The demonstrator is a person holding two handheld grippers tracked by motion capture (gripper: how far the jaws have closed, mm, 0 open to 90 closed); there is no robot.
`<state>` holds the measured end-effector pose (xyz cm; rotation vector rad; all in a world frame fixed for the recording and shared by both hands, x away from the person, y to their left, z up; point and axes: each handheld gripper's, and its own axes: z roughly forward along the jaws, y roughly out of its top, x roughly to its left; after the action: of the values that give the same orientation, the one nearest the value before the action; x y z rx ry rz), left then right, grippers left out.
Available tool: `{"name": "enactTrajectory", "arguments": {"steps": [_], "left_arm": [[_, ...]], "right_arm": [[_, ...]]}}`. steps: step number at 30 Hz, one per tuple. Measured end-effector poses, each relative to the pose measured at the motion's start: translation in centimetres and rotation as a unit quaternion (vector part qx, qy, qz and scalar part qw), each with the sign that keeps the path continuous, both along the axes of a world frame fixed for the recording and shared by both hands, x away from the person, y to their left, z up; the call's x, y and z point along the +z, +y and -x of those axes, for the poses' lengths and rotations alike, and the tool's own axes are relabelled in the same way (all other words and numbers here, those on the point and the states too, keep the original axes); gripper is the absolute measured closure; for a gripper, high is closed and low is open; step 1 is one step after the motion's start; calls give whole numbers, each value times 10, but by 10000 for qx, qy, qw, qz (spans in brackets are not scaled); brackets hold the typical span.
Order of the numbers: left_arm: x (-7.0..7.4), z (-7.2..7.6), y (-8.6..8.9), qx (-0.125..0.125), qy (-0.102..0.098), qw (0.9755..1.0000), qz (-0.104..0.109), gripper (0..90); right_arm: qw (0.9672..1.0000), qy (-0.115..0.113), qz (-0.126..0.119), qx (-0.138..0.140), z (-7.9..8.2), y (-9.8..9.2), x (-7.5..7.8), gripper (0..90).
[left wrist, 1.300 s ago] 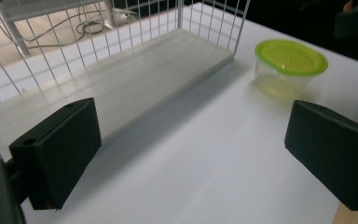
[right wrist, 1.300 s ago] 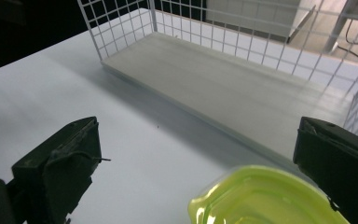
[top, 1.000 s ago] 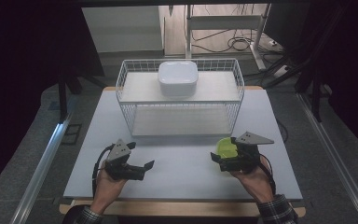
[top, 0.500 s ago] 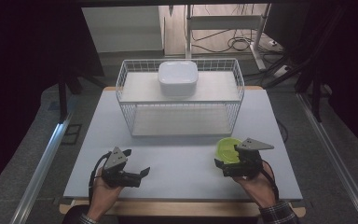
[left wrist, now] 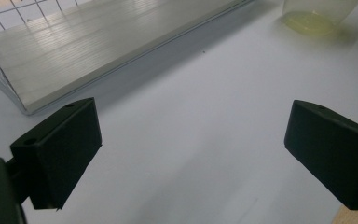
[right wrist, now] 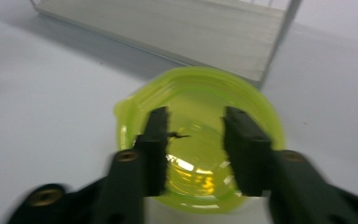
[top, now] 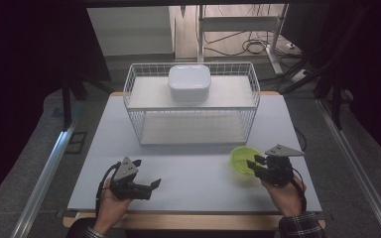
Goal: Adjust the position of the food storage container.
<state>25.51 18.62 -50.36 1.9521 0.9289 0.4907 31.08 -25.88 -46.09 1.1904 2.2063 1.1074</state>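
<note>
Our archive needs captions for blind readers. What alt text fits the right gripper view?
The right tool reaches over a yellow-green bowl on a white table, its two black jaws a narrow gap apart above the bowl's inside, having just been closing. Behind stands a wire basket with a pale board floor.

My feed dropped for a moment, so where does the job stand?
Already in place: a white square container on the white wire basket shelf. In hand: the right gripper is at the translucent lime-green plastic bowl on the table; its jaws have just been closing, no firm grip visible. Left: grasping and moving the bowl. The left gripper is open.
</note>
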Motion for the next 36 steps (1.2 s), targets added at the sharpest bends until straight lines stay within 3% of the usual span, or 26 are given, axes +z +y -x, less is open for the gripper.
{"name": "enactTrajectory", "arguments": {"steps": [4,18,30,36], "left_arm": [[0,0,0,-18,17,10000,34,39],[-3,-2,-2,-70,93,9999,13,43],[-5,-3,-4,-117,124,9998,-44,44],[-5,-3,-5,-132,145,9998,-43,44]], "right_arm": [[9997,-88,13,-213,-3,-13,3,887],[9970,9,184,-752,-30,-36,-12,893],[9972,193,196,-695,-35,-24,-20,893],[9981,277,129,-541,-36,-12,-23,893]]}}
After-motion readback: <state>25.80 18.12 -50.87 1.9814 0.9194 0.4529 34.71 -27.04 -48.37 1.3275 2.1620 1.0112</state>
